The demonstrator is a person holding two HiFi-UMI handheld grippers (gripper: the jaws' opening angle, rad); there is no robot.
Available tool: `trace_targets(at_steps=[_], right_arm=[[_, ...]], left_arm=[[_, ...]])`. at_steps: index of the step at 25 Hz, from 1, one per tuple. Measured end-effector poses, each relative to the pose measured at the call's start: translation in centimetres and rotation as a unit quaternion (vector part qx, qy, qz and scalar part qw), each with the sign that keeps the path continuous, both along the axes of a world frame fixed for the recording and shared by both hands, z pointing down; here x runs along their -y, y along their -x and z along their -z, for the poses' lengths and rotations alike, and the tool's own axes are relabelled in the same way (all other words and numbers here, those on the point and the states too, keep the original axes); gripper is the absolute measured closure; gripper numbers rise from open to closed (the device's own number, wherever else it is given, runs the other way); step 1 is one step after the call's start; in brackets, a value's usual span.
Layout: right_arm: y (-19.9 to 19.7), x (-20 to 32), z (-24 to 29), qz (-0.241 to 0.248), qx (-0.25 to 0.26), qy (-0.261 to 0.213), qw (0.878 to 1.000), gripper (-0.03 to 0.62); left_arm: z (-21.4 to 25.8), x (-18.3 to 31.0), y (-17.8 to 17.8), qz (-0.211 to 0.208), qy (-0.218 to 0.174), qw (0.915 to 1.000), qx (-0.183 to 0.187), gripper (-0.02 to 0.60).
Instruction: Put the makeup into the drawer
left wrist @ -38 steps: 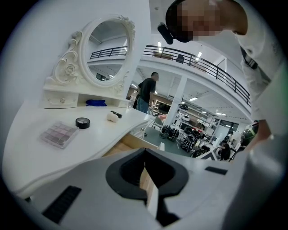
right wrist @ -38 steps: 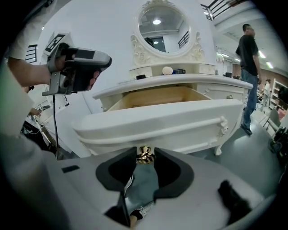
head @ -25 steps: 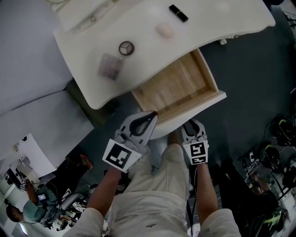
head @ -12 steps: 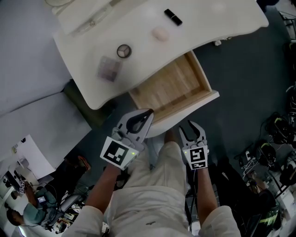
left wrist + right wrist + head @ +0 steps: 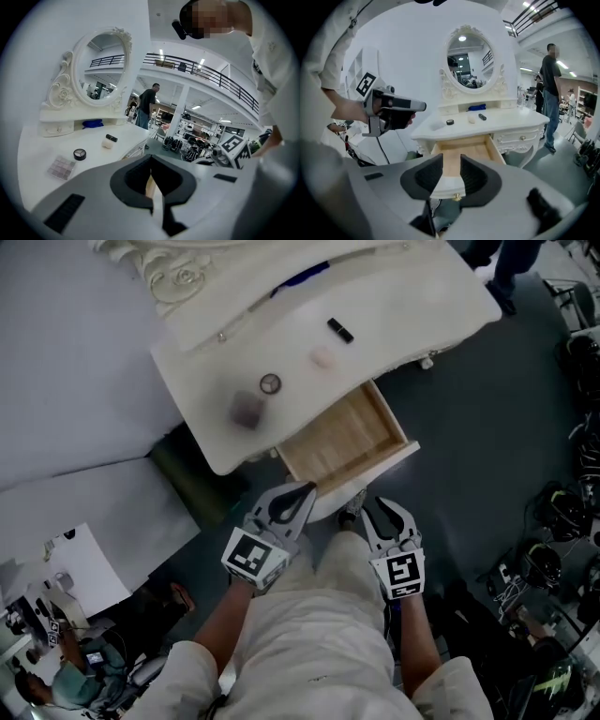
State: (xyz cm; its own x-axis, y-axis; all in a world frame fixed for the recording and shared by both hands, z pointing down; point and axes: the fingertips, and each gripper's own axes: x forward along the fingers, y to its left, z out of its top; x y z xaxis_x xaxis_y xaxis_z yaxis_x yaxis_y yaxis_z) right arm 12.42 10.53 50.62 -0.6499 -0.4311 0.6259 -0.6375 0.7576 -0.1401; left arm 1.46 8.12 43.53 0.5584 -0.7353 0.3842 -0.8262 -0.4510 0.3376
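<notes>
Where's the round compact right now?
In the head view, the round compact lies on the vanity top, between the eyeshadow palette and the pink puff, just beyond the open drawer.

The bench [image 5: 412, 296] is showing smooth, faintly glossy white paint. The drawer [image 5: 342, 442], at mid frame, is baring pale, matt wood grain inside; its knob [image 5: 457, 197] is glinting like brass. The right gripper [image 5: 451, 164] is looking like matt grey plastic, with black ribbed pads [image 5: 474, 177].
</notes>
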Motion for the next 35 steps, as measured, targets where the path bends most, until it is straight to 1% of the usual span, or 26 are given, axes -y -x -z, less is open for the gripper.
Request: trace_targets(at_steps=[4,6,9,12,15,17,21,24,26,29,31,33,35], right_arm=[[0.8,0.8,4.2,-0.007,0.03,-0.024,0.999,0.503],[1.0,1.2,6.1,-0.005,0.04,-0.037,0.999,0.515],[1.5,1.1,8.7,0.002,0.051,-0.052,0.997,0.542],[2.3,1.2,11.6,-0.001,0.079,-0.07,0.994,0.572],[2.8,0.9,13.8,0.002,0.106,-0.092,0.99,0.58],[3.1,0.7,14.9,0.004,0.12,-0.098,0.988,0.582],[3.6,0.5,15.8,0.004,0.134,-0.095,0.986,0.582],[3.9,0.6,15.9,0.0,0.136,-0.092,0.986,0.582],[4.2,0.6,16.0,-0.003,0.139,-0.087,0.986,0.583],[4.7,0.5,15.9,-0.003,0.138,-0.083,0.987,0.582],[4.9,0.3,15.7,-0.001,0.14,-0.082,0.987,0.583],[5.0,0.2,15.6,-0.002,0.141,-0.08,0.987,0.582],[5.2,0.2,15.7,-0.005,0.138,-0.076,0.987,0.582]], left_arm=[[2.9,-0.7,-0.7,-0.005,-0.008,0.9999,0.008,0.571],[4.3,-0.8,-1.2,-0.009,-0.017,0.9998,0.009,0.571],[5.9,-1.7,-2.0,-0.015,-0.026,0.9996,0.002,0.571],[7.2,-2.0,-2.0,-0.014,-0.036,0.9993,-0.004,0.571],[8.2,-2.0,-1.9,-0.011,-0.049,0.9987,-0.005,0.571],[8.8,-1.9,-1.7,-0.009,-0.059,0.9982,-0.006,0.571],[9.6,-2.1,-1.4,-0.006,-0.071,0.9974,-0.008,0.571],[10.0,-2.3,-1.0,-0.002,-0.07,0.9974,-0.017,0.571],[9.9,-2.5,-0.8,-0.006,-0.071,0.9974,-0.01,0.571],[9.3,-2.8,-0.7,-0.022,-0.07,0.9973,0.01,0.572],[9.2,-3.0,-0.6,-0.023,-0.064,0.9977,-0.001,0.572],[9.6,-2.8,-0.4,-0.015,-0.064,0.9977,-0.015,0.571],[9.7,-2.6,0.0,-0.01,-0.066,0.9977,-0.012,0.571]])
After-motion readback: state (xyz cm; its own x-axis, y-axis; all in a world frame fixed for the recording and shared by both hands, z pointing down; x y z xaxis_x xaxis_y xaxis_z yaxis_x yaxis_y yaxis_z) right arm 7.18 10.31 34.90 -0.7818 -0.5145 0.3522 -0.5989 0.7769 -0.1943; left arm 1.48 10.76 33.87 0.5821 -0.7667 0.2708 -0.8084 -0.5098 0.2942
